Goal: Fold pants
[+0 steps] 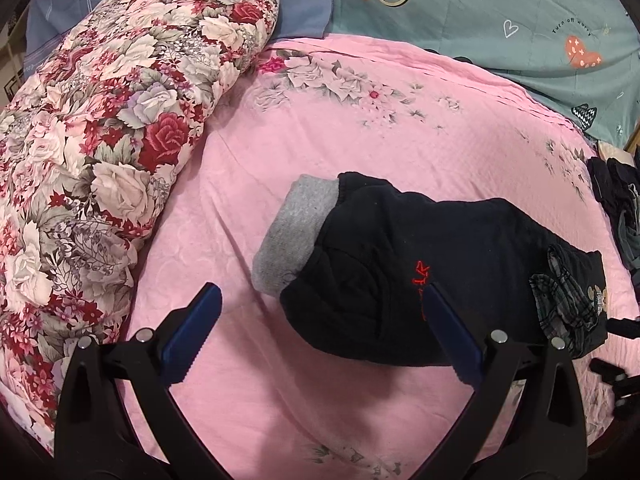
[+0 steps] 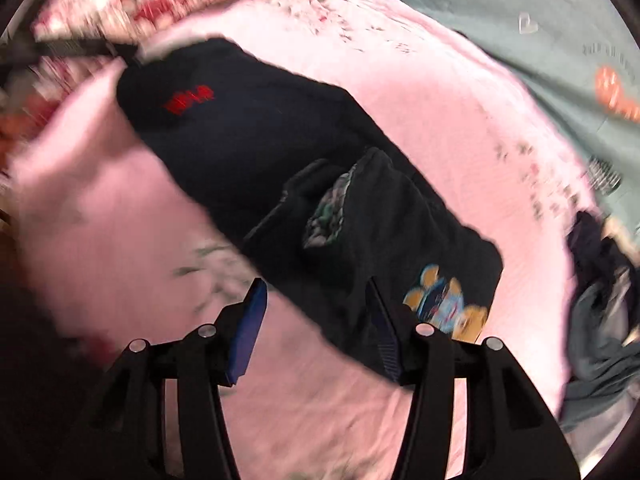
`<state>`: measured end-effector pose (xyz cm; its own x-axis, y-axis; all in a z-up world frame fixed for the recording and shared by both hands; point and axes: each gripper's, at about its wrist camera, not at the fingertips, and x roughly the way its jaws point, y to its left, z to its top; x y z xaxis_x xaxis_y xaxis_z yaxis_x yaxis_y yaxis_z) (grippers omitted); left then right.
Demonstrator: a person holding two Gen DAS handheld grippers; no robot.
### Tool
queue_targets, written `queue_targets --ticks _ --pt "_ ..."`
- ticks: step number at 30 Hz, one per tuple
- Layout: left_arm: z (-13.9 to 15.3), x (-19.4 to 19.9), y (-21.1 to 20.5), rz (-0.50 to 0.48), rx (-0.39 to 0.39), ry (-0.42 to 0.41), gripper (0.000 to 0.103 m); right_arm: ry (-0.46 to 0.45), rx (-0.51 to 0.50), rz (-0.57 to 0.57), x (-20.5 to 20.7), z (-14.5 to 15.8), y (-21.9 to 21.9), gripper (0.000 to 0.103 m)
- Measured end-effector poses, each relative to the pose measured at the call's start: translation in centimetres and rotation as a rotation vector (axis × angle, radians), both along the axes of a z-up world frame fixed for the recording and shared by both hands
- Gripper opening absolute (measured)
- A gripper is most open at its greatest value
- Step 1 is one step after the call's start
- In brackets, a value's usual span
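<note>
While its two blue-padded fingers stand spread wide apart, the left tool point(image 1: 322, 300) grips nothing; its right finger tip overlaps the near edge of the black pants point(image 1: 420, 264) in the left wrist view, but whether it touches the cloth cannot be told, and the left finger hangs over bare sheet. The right tool point(image 2: 316, 288) is likewise spread, narrower than the left, with nothing between its fingers; it hovers over the near edge of the pants point(image 2: 280, 152), close to a cartoon patch point(image 2: 444, 304) at one end, though this view is blurred.

The pants lie folded into a thick bundle in the middle of the bed, on a pink sheet point(image 1: 320, 128) printed with pale flowers. A grey lining point(image 1: 292, 232) shows at the end toward the floral quilt, red embroidery point(image 1: 420, 276) marks the middle, and a checked fabric point(image 1: 560, 300) peeks from a fold at the other end.

A rolled floral quilt point(image 1: 100, 140) in red and cream lies along the left side of the bed, touching the sheet. Beyond the sheet sit a blue pillow point(image 1: 296, 0) and a teal blanket point(image 1: 500, 20) with hearts. A heap of dark clothes point(image 1: 616, 200) lies at the right edge, apart from the pants.
</note>
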<state>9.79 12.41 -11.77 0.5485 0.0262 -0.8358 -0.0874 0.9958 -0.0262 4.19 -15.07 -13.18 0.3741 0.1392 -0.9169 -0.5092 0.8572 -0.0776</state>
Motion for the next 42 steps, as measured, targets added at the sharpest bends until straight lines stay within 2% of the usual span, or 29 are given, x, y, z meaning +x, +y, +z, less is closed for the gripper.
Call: queue_targets --ticks 1,4,6,8,10,11,14,15,17,18,19,21,24,26,27,28,29,30,32,34,36,38,39,40,42 --pt "0.1 -0.1 0.1 0.003 -0.001 -0.003 0.101 0.035 0.098 -0.037 0.3 1.4 -1.1 0.053" --pt "0.1 -0.4 0.5 0.013 -0.024 -0.013 0.101 0.096 0.307 -0.185 2.7 3.8 -3.7 0.053" --pt "0.1 -0.7 0.7 0.021 -0.039 -0.020 0.101 0.155 0.361 -0.319 6.2 4.0 -4.3 0.053" --pt "0.0 -0.8 0.9 0.030 -0.053 -0.027 0.101 0.203 0.352 -0.365 8.8 3.2 -3.4 0.053" --pt "0.1 -1.0 1.1 0.035 -0.069 -0.033 0.101 0.238 0.250 -0.370 10.9 1.5 -1.0 0.053" --pt "0.1 -1.0 1.2 0.037 -0.076 -0.038 0.101 0.268 0.153 -0.365 11.9 0.0 0.7 0.053" --pt "0.2 -1.1 1.7 0.044 -0.082 -0.049 0.101 0.332 -0.054 -0.341 13.0 -4.2 3.4 0.053" --pt "0.2 -1.1 2.0 0.049 -0.084 -0.052 0.101 0.333 -0.095 -0.339 12.9 -5.1 3.6 0.052" --pt "0.2 -1.1 2.6 0.065 -0.096 -0.057 0.101 0.315 -0.089 -0.343 12.6 -5.4 3.2 0.028" --pt "0.2 -1.1 2.9 0.075 -0.103 -0.058 0.101 0.321 -0.051 -0.369 12.3 -5.1 2.5 0.018" --pt "0.1 -1.0 3.2 0.084 -0.114 -0.057 0.101 0.330 0.028 -0.432 12.2 -4.1 1.1 0.013" --pt "0.3 -0.9 3.6 0.089 -0.131 -0.062 0.101 0.285 0.135 -0.517 11.8 -1.8 -0.7 0.012" --pt "0.9 -0.8 3.5 0.085 -0.126 -0.085 0.101 0.090 0.178 -0.544 10.6 2.7 -0.9 0.012" --pt "1.1 -0.7 3.4 0.070 -0.117 -0.091 0.101 0.018 0.175 -0.542 10.2 3.3 0.1 0.016" --pt "1.1 -0.6 3.3 0.063 -0.113 -0.090 0.101 0.013 0.186 -0.546 10.3 2.6 0.7 0.020" --pt "1.0 -0.6 3.1 0.056 -0.107 -0.086 0.101 0.028 0.191 -0.545 10.4 1.4 1.3 0.028" --pt "1.0 -0.5 3.1 0.052 -0.102 -0.081 0.101 0.073 0.180 -0.534 11.0 -0.7 2.0 0.051" --pt "0.9 -0.5 3.0 0.048 -0.099 -0.075 0.101 0.131 0.155 -0.525 11.6 -2.5 2.6 0.059" --pt "1.1 -0.7 3.2 0.044 -0.093 -0.074 0.101 0.224 0.110 -0.523 12.0 -4.8 3.4 0.059" --pt "1.4 -1.1 3.4 0.048 -0.080 -0.086 0.101 0.183 0.189 -0.525 11.1 -3.0 3.2 0.059" --pt "1.4 -1.2 3.5 0.047 -0.068 -0.082 0.101 0.099 0.276 -0.528 10.1 0.2 2.5 0.059" --pt "1.5 -1.3 3.5 0.047 -0.047 -0.083 0.101 0.002 0.304 -0.554 9.1 1.5 1.2 0.059" --pt "1.6 -1.3 3.6 0.046 -0.037 -0.086 0.101 -0.010 0.293 -0.568 9.2 1.2 0.8 0.059" --pt "1.6 -1.3 3.7 0.048 -0.031 -0.087 0.101 0.011 0.270 -0.582 9.0 0.0 0.4 0.059" --pt "1.9 -1.4 4.1 0.056 -0.021 -0.087 0.101 0.199 0.170 -0.604 9.5 -5.0 -0.4 0.060"
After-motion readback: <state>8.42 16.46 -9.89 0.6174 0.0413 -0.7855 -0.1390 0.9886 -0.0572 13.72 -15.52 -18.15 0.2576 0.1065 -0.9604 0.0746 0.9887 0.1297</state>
